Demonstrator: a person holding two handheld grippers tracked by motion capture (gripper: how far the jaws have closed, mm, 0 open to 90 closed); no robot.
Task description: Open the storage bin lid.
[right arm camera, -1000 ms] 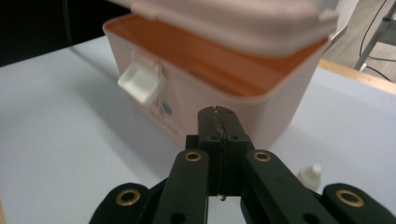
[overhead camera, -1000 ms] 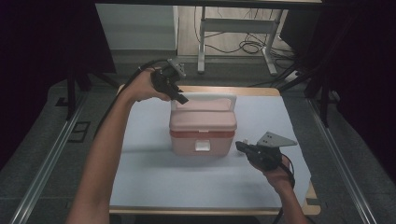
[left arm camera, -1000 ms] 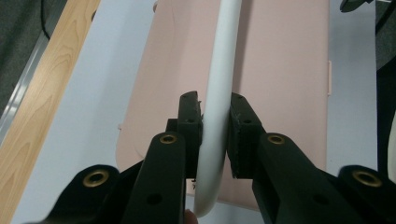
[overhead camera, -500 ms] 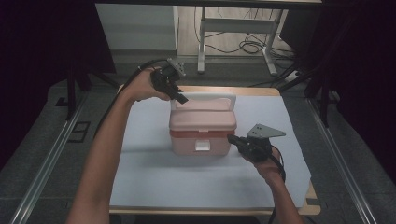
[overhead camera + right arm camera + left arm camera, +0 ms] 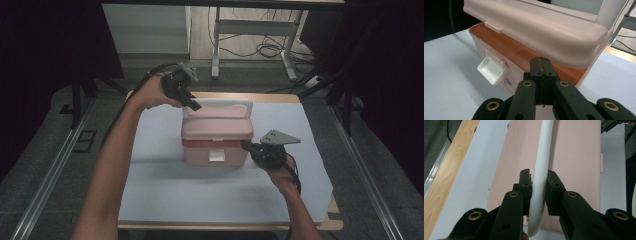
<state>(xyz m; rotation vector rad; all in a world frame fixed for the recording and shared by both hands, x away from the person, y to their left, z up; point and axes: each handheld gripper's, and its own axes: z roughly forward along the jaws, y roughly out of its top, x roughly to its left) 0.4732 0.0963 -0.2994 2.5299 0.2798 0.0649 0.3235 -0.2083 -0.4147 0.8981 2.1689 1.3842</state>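
A pink box [image 5: 216, 135] with a darker orange base stands mid-table. Its white handle [image 5: 220, 103] is raised at the back of the lid. My left gripper [image 5: 195, 106] is shut on that handle [image 5: 542, 165], one pad on each side, above the pink lid [image 5: 574, 157]. My right gripper [image 5: 246, 145] is shut with nothing in it. Its tip [image 5: 540, 62] is at the box's front right corner, just under the lid's edge [image 5: 536, 27]. The white latch [image 5: 492, 70] hangs open on the front wall. The orange rim [image 5: 506, 50] shows below the lid.
The box rests on a pale sheet [image 5: 165, 190] covering a wooden table [image 5: 280, 97]. Bare sheet lies in front of the box and to both sides. A metal stand [image 5: 250, 30] and cables [image 5: 270, 50] are on the floor beyond the far edge.
My right gripper has moved left across the sheet, up to the box's front right corner. The left gripper has stayed on the handle.
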